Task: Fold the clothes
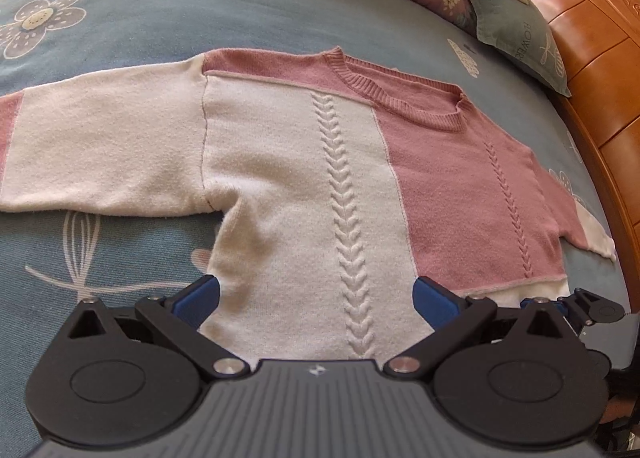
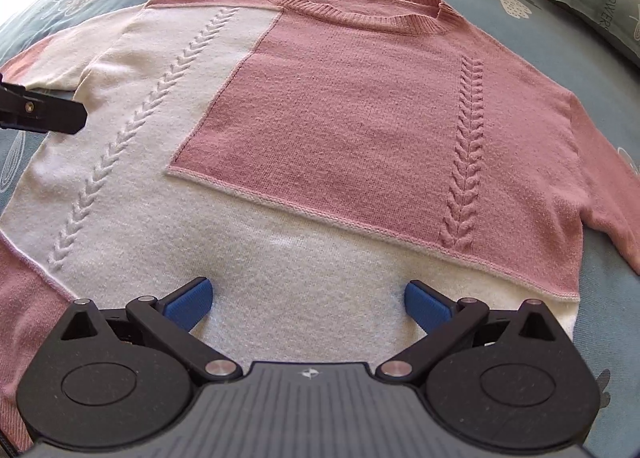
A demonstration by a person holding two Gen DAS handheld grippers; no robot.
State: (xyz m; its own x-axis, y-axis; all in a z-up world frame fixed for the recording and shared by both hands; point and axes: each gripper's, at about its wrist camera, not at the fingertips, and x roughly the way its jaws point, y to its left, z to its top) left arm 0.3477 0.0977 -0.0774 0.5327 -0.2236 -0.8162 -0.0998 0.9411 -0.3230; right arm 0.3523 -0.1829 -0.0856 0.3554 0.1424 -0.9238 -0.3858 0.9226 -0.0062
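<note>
Pink-and-cream knit sweater (image 2: pixel 320 130) lies flat, front up, on the blue bedspread (image 1: pixel 140 10); the left gripper (image 1: pixel 316 300) and right gripper (image 2: pixel 306 302) hover spread and empty over its hem, and should pinch both layers evenly before folding.

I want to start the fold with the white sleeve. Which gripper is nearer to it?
Left. The left gripper hangs open over the sweater's white side, just below the white sleeve. The right gripper hangs open over the hem's middle, farther away.
</note>
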